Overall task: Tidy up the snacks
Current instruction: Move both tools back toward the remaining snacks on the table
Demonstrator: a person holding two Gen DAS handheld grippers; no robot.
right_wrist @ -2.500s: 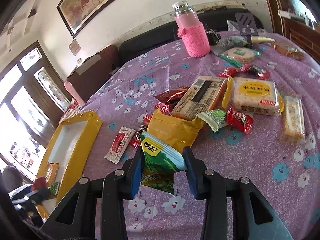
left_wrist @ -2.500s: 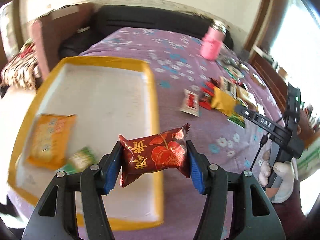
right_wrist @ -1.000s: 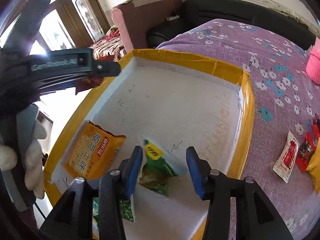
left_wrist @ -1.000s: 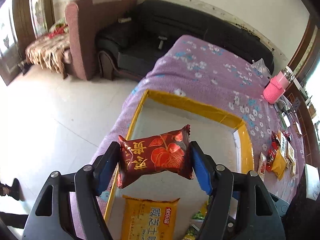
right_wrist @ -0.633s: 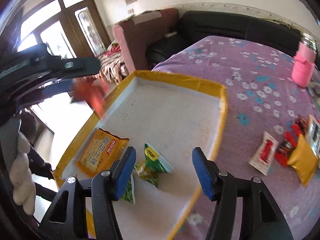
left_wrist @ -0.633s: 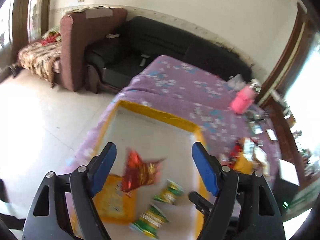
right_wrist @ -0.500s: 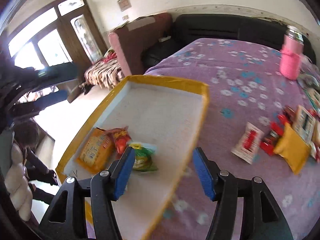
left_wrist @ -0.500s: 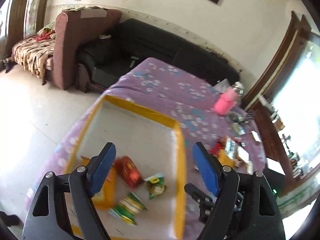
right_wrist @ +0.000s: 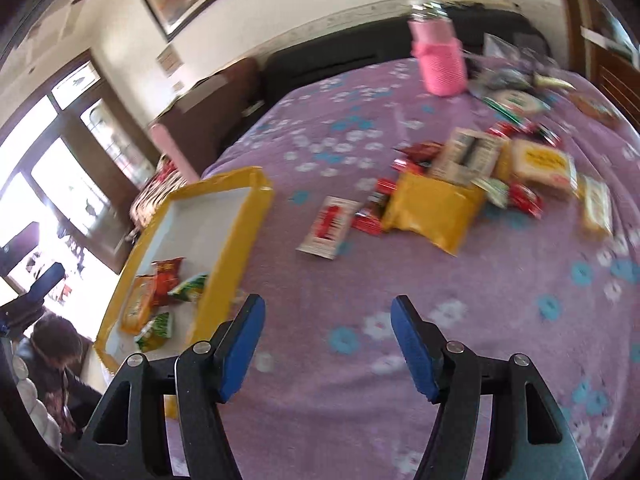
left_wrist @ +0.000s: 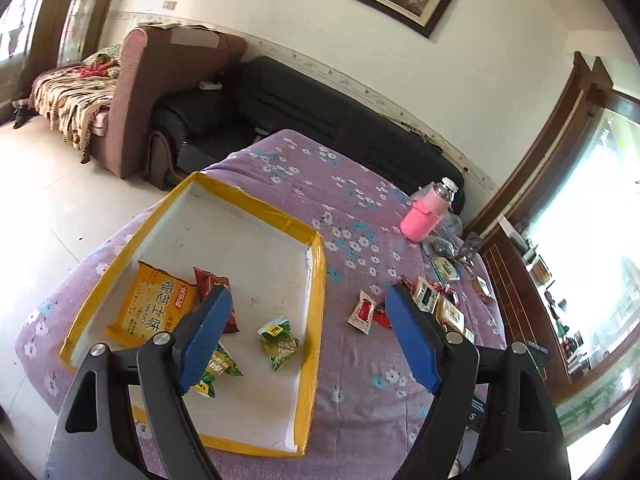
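Left wrist view: red snack packet (left_wrist: 214, 300) lies flat in tray (left_wrist: 316, 280), long axis running near-to-far.

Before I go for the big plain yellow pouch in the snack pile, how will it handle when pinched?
The plain yellow pouch looks puffy and soft, so it will probably crumple rather than stay stiff. It seems light for its size. Smaller red wrappers touch its edge and a cream box overlaps its top, so lifting may drag them. The right gripper is open.

Glossy foil snack packets (left_wrist: 278, 342) lie on a matt, fuzzy cloth (left_wrist: 360, 376).
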